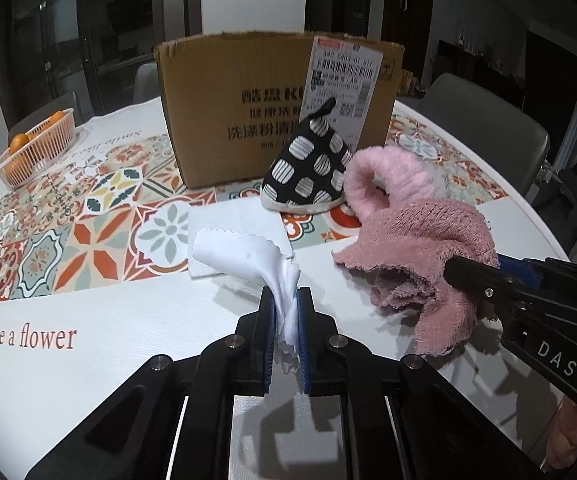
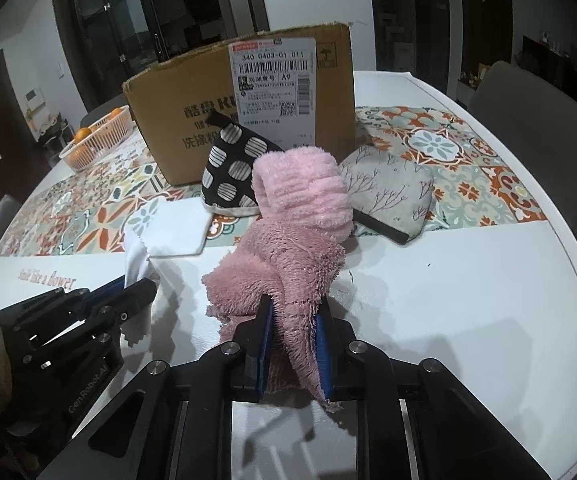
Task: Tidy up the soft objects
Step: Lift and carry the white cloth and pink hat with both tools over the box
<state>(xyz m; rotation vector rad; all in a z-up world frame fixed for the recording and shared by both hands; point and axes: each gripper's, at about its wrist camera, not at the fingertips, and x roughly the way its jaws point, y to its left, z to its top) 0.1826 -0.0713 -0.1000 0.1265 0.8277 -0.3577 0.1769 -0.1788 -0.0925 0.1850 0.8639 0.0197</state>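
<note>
Left gripper (image 1: 287,312): jaws clamped on white cloth (image 1: 244,254), worktop (image 1: 88,360) centre. Right gripper (image 2: 294,320): jaws clamped on pink towel (image 2: 284,264), three o'clock of it. Risk judged: thin pinches slipping; trailing folds dragged against pink slipper (image 2: 308,190), twelve o'clock.

cardboard box (image 1: 248,112) with shipping label (image 1: 342,80) stands on worktop (image 1: 88,320) with tile-pattern cover, orange basket (image 1: 36,152) of oranges far left, grey chair (image 1: 488,128) behind right
</note>
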